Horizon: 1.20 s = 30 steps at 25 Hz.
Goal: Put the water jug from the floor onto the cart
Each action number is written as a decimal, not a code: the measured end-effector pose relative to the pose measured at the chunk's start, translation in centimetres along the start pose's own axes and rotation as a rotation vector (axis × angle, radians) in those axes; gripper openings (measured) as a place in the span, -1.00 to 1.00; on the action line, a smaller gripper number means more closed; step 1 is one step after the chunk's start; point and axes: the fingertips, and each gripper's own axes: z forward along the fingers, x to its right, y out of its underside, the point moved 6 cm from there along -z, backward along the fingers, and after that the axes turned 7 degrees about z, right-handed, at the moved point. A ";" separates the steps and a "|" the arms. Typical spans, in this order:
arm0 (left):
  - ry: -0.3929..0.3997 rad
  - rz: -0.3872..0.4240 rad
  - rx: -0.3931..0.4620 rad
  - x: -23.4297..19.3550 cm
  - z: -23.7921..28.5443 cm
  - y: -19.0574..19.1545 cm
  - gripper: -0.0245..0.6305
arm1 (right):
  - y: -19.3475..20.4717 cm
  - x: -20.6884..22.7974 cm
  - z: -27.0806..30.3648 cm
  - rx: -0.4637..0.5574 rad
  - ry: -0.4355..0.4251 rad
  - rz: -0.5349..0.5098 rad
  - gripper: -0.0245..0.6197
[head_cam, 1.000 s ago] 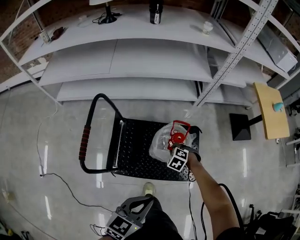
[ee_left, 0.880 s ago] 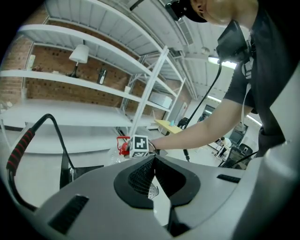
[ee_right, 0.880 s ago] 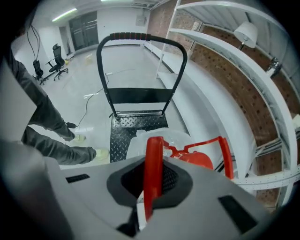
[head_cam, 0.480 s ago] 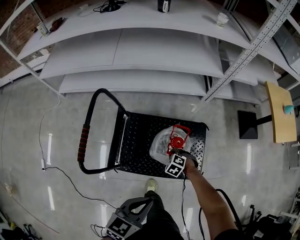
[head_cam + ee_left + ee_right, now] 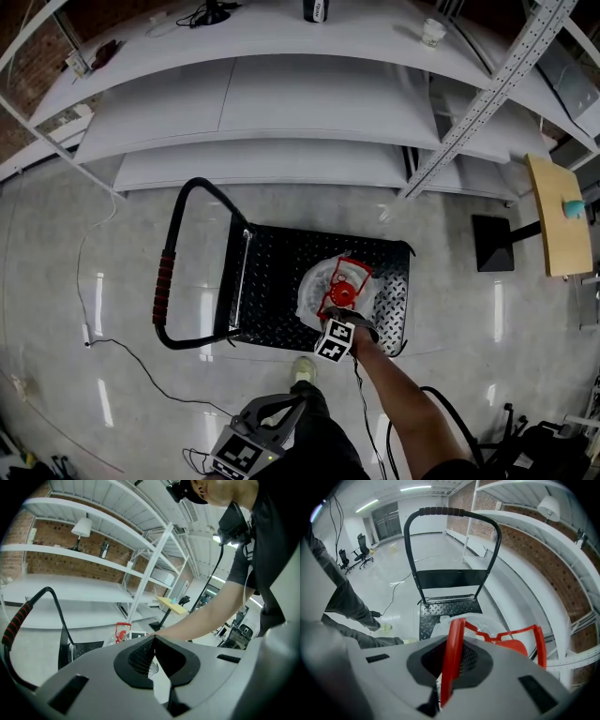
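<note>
1. The clear plastic water jug with a red cap [image 5: 317, 289] is over the right part of the black diamond-plate cart [image 5: 272, 295], mid-frame in the head view. I cannot tell whether its base bears on the deck.
2. The right hand-held gripper [image 5: 449, 667] is clamped on the jug's red carry handle [image 5: 454, 639]. Gripping from above likely lets the heavy jug hang upright.
3. The left hand-held gripper [image 5: 153, 641] has its jaws together on nothing. It sits at the head view's bottom edge, clear of the cart.
4. The jug lies well apart from the cart's looped black push bar [image 5: 166, 281] at the left, probably for an unobstructed set-down.
</note>
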 end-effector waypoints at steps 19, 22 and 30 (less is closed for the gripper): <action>0.032 0.119 0.083 6.4 -8.3 -0.8 -0.92 | -3.5 -3.8 -17.9 0.267 0.313 0.172 -0.80; 0.040 0.143 0.115 8.2 -11.4 -0.6 -0.92 | -5.1 -7.0 -24.7 0.396 0.360 0.289 -0.88; 0.091 0.181 0.207 13.7 -19.3 2.4 -0.92 | -5.5 -23.4 -39.6 0.702 0.407 0.616 -0.91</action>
